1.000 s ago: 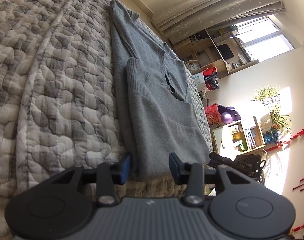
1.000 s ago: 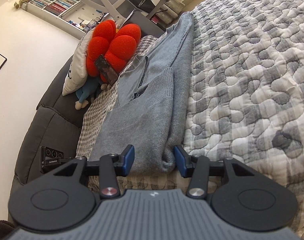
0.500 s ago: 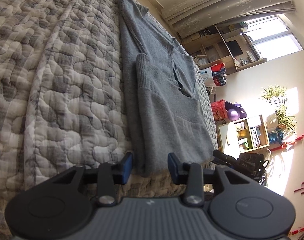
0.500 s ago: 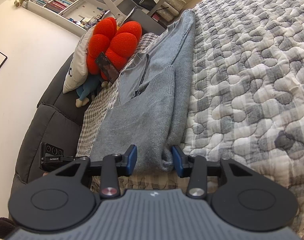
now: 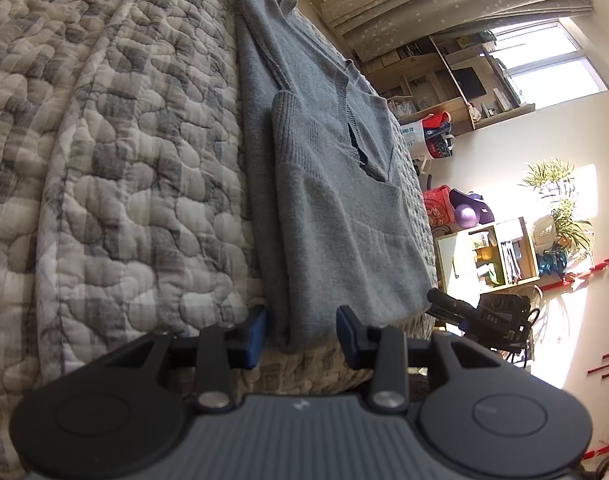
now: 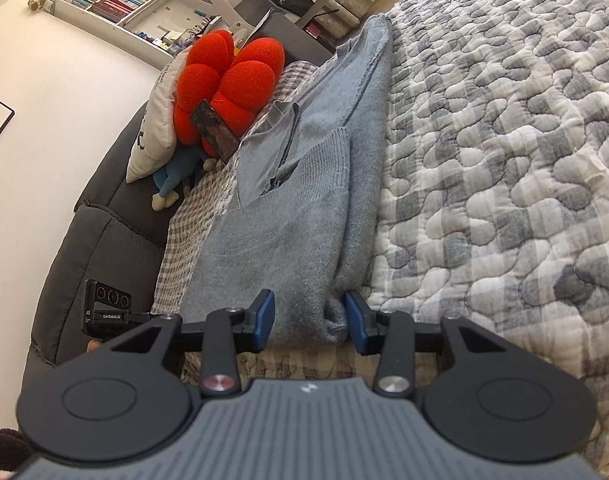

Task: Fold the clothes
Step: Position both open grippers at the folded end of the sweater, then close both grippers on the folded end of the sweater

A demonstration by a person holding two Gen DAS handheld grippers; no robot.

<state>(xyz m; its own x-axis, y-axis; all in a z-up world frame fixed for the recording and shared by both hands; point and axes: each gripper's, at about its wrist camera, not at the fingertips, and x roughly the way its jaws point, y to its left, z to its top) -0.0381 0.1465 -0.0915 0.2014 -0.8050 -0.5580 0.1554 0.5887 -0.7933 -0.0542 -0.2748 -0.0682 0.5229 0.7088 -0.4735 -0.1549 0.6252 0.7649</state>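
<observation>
Grey knitted sweater (image 5: 336, 216) stretches lengthwise straight ahead of both grippers, its near end between the spread fingers of left gripper (image 5: 300, 332) and right gripper (image 6: 309, 318), neither clamped.

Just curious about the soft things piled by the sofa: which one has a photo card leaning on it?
The red flower cushion. The dark photo card rests against its lower petals; the white pillow and blue plush toy beside it carry nothing.

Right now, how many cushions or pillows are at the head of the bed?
2. A red flower-shaped cushion leans against the dark headboard, and a white pillow sits just behind it on its left. Others may be hidden behind them.
</observation>
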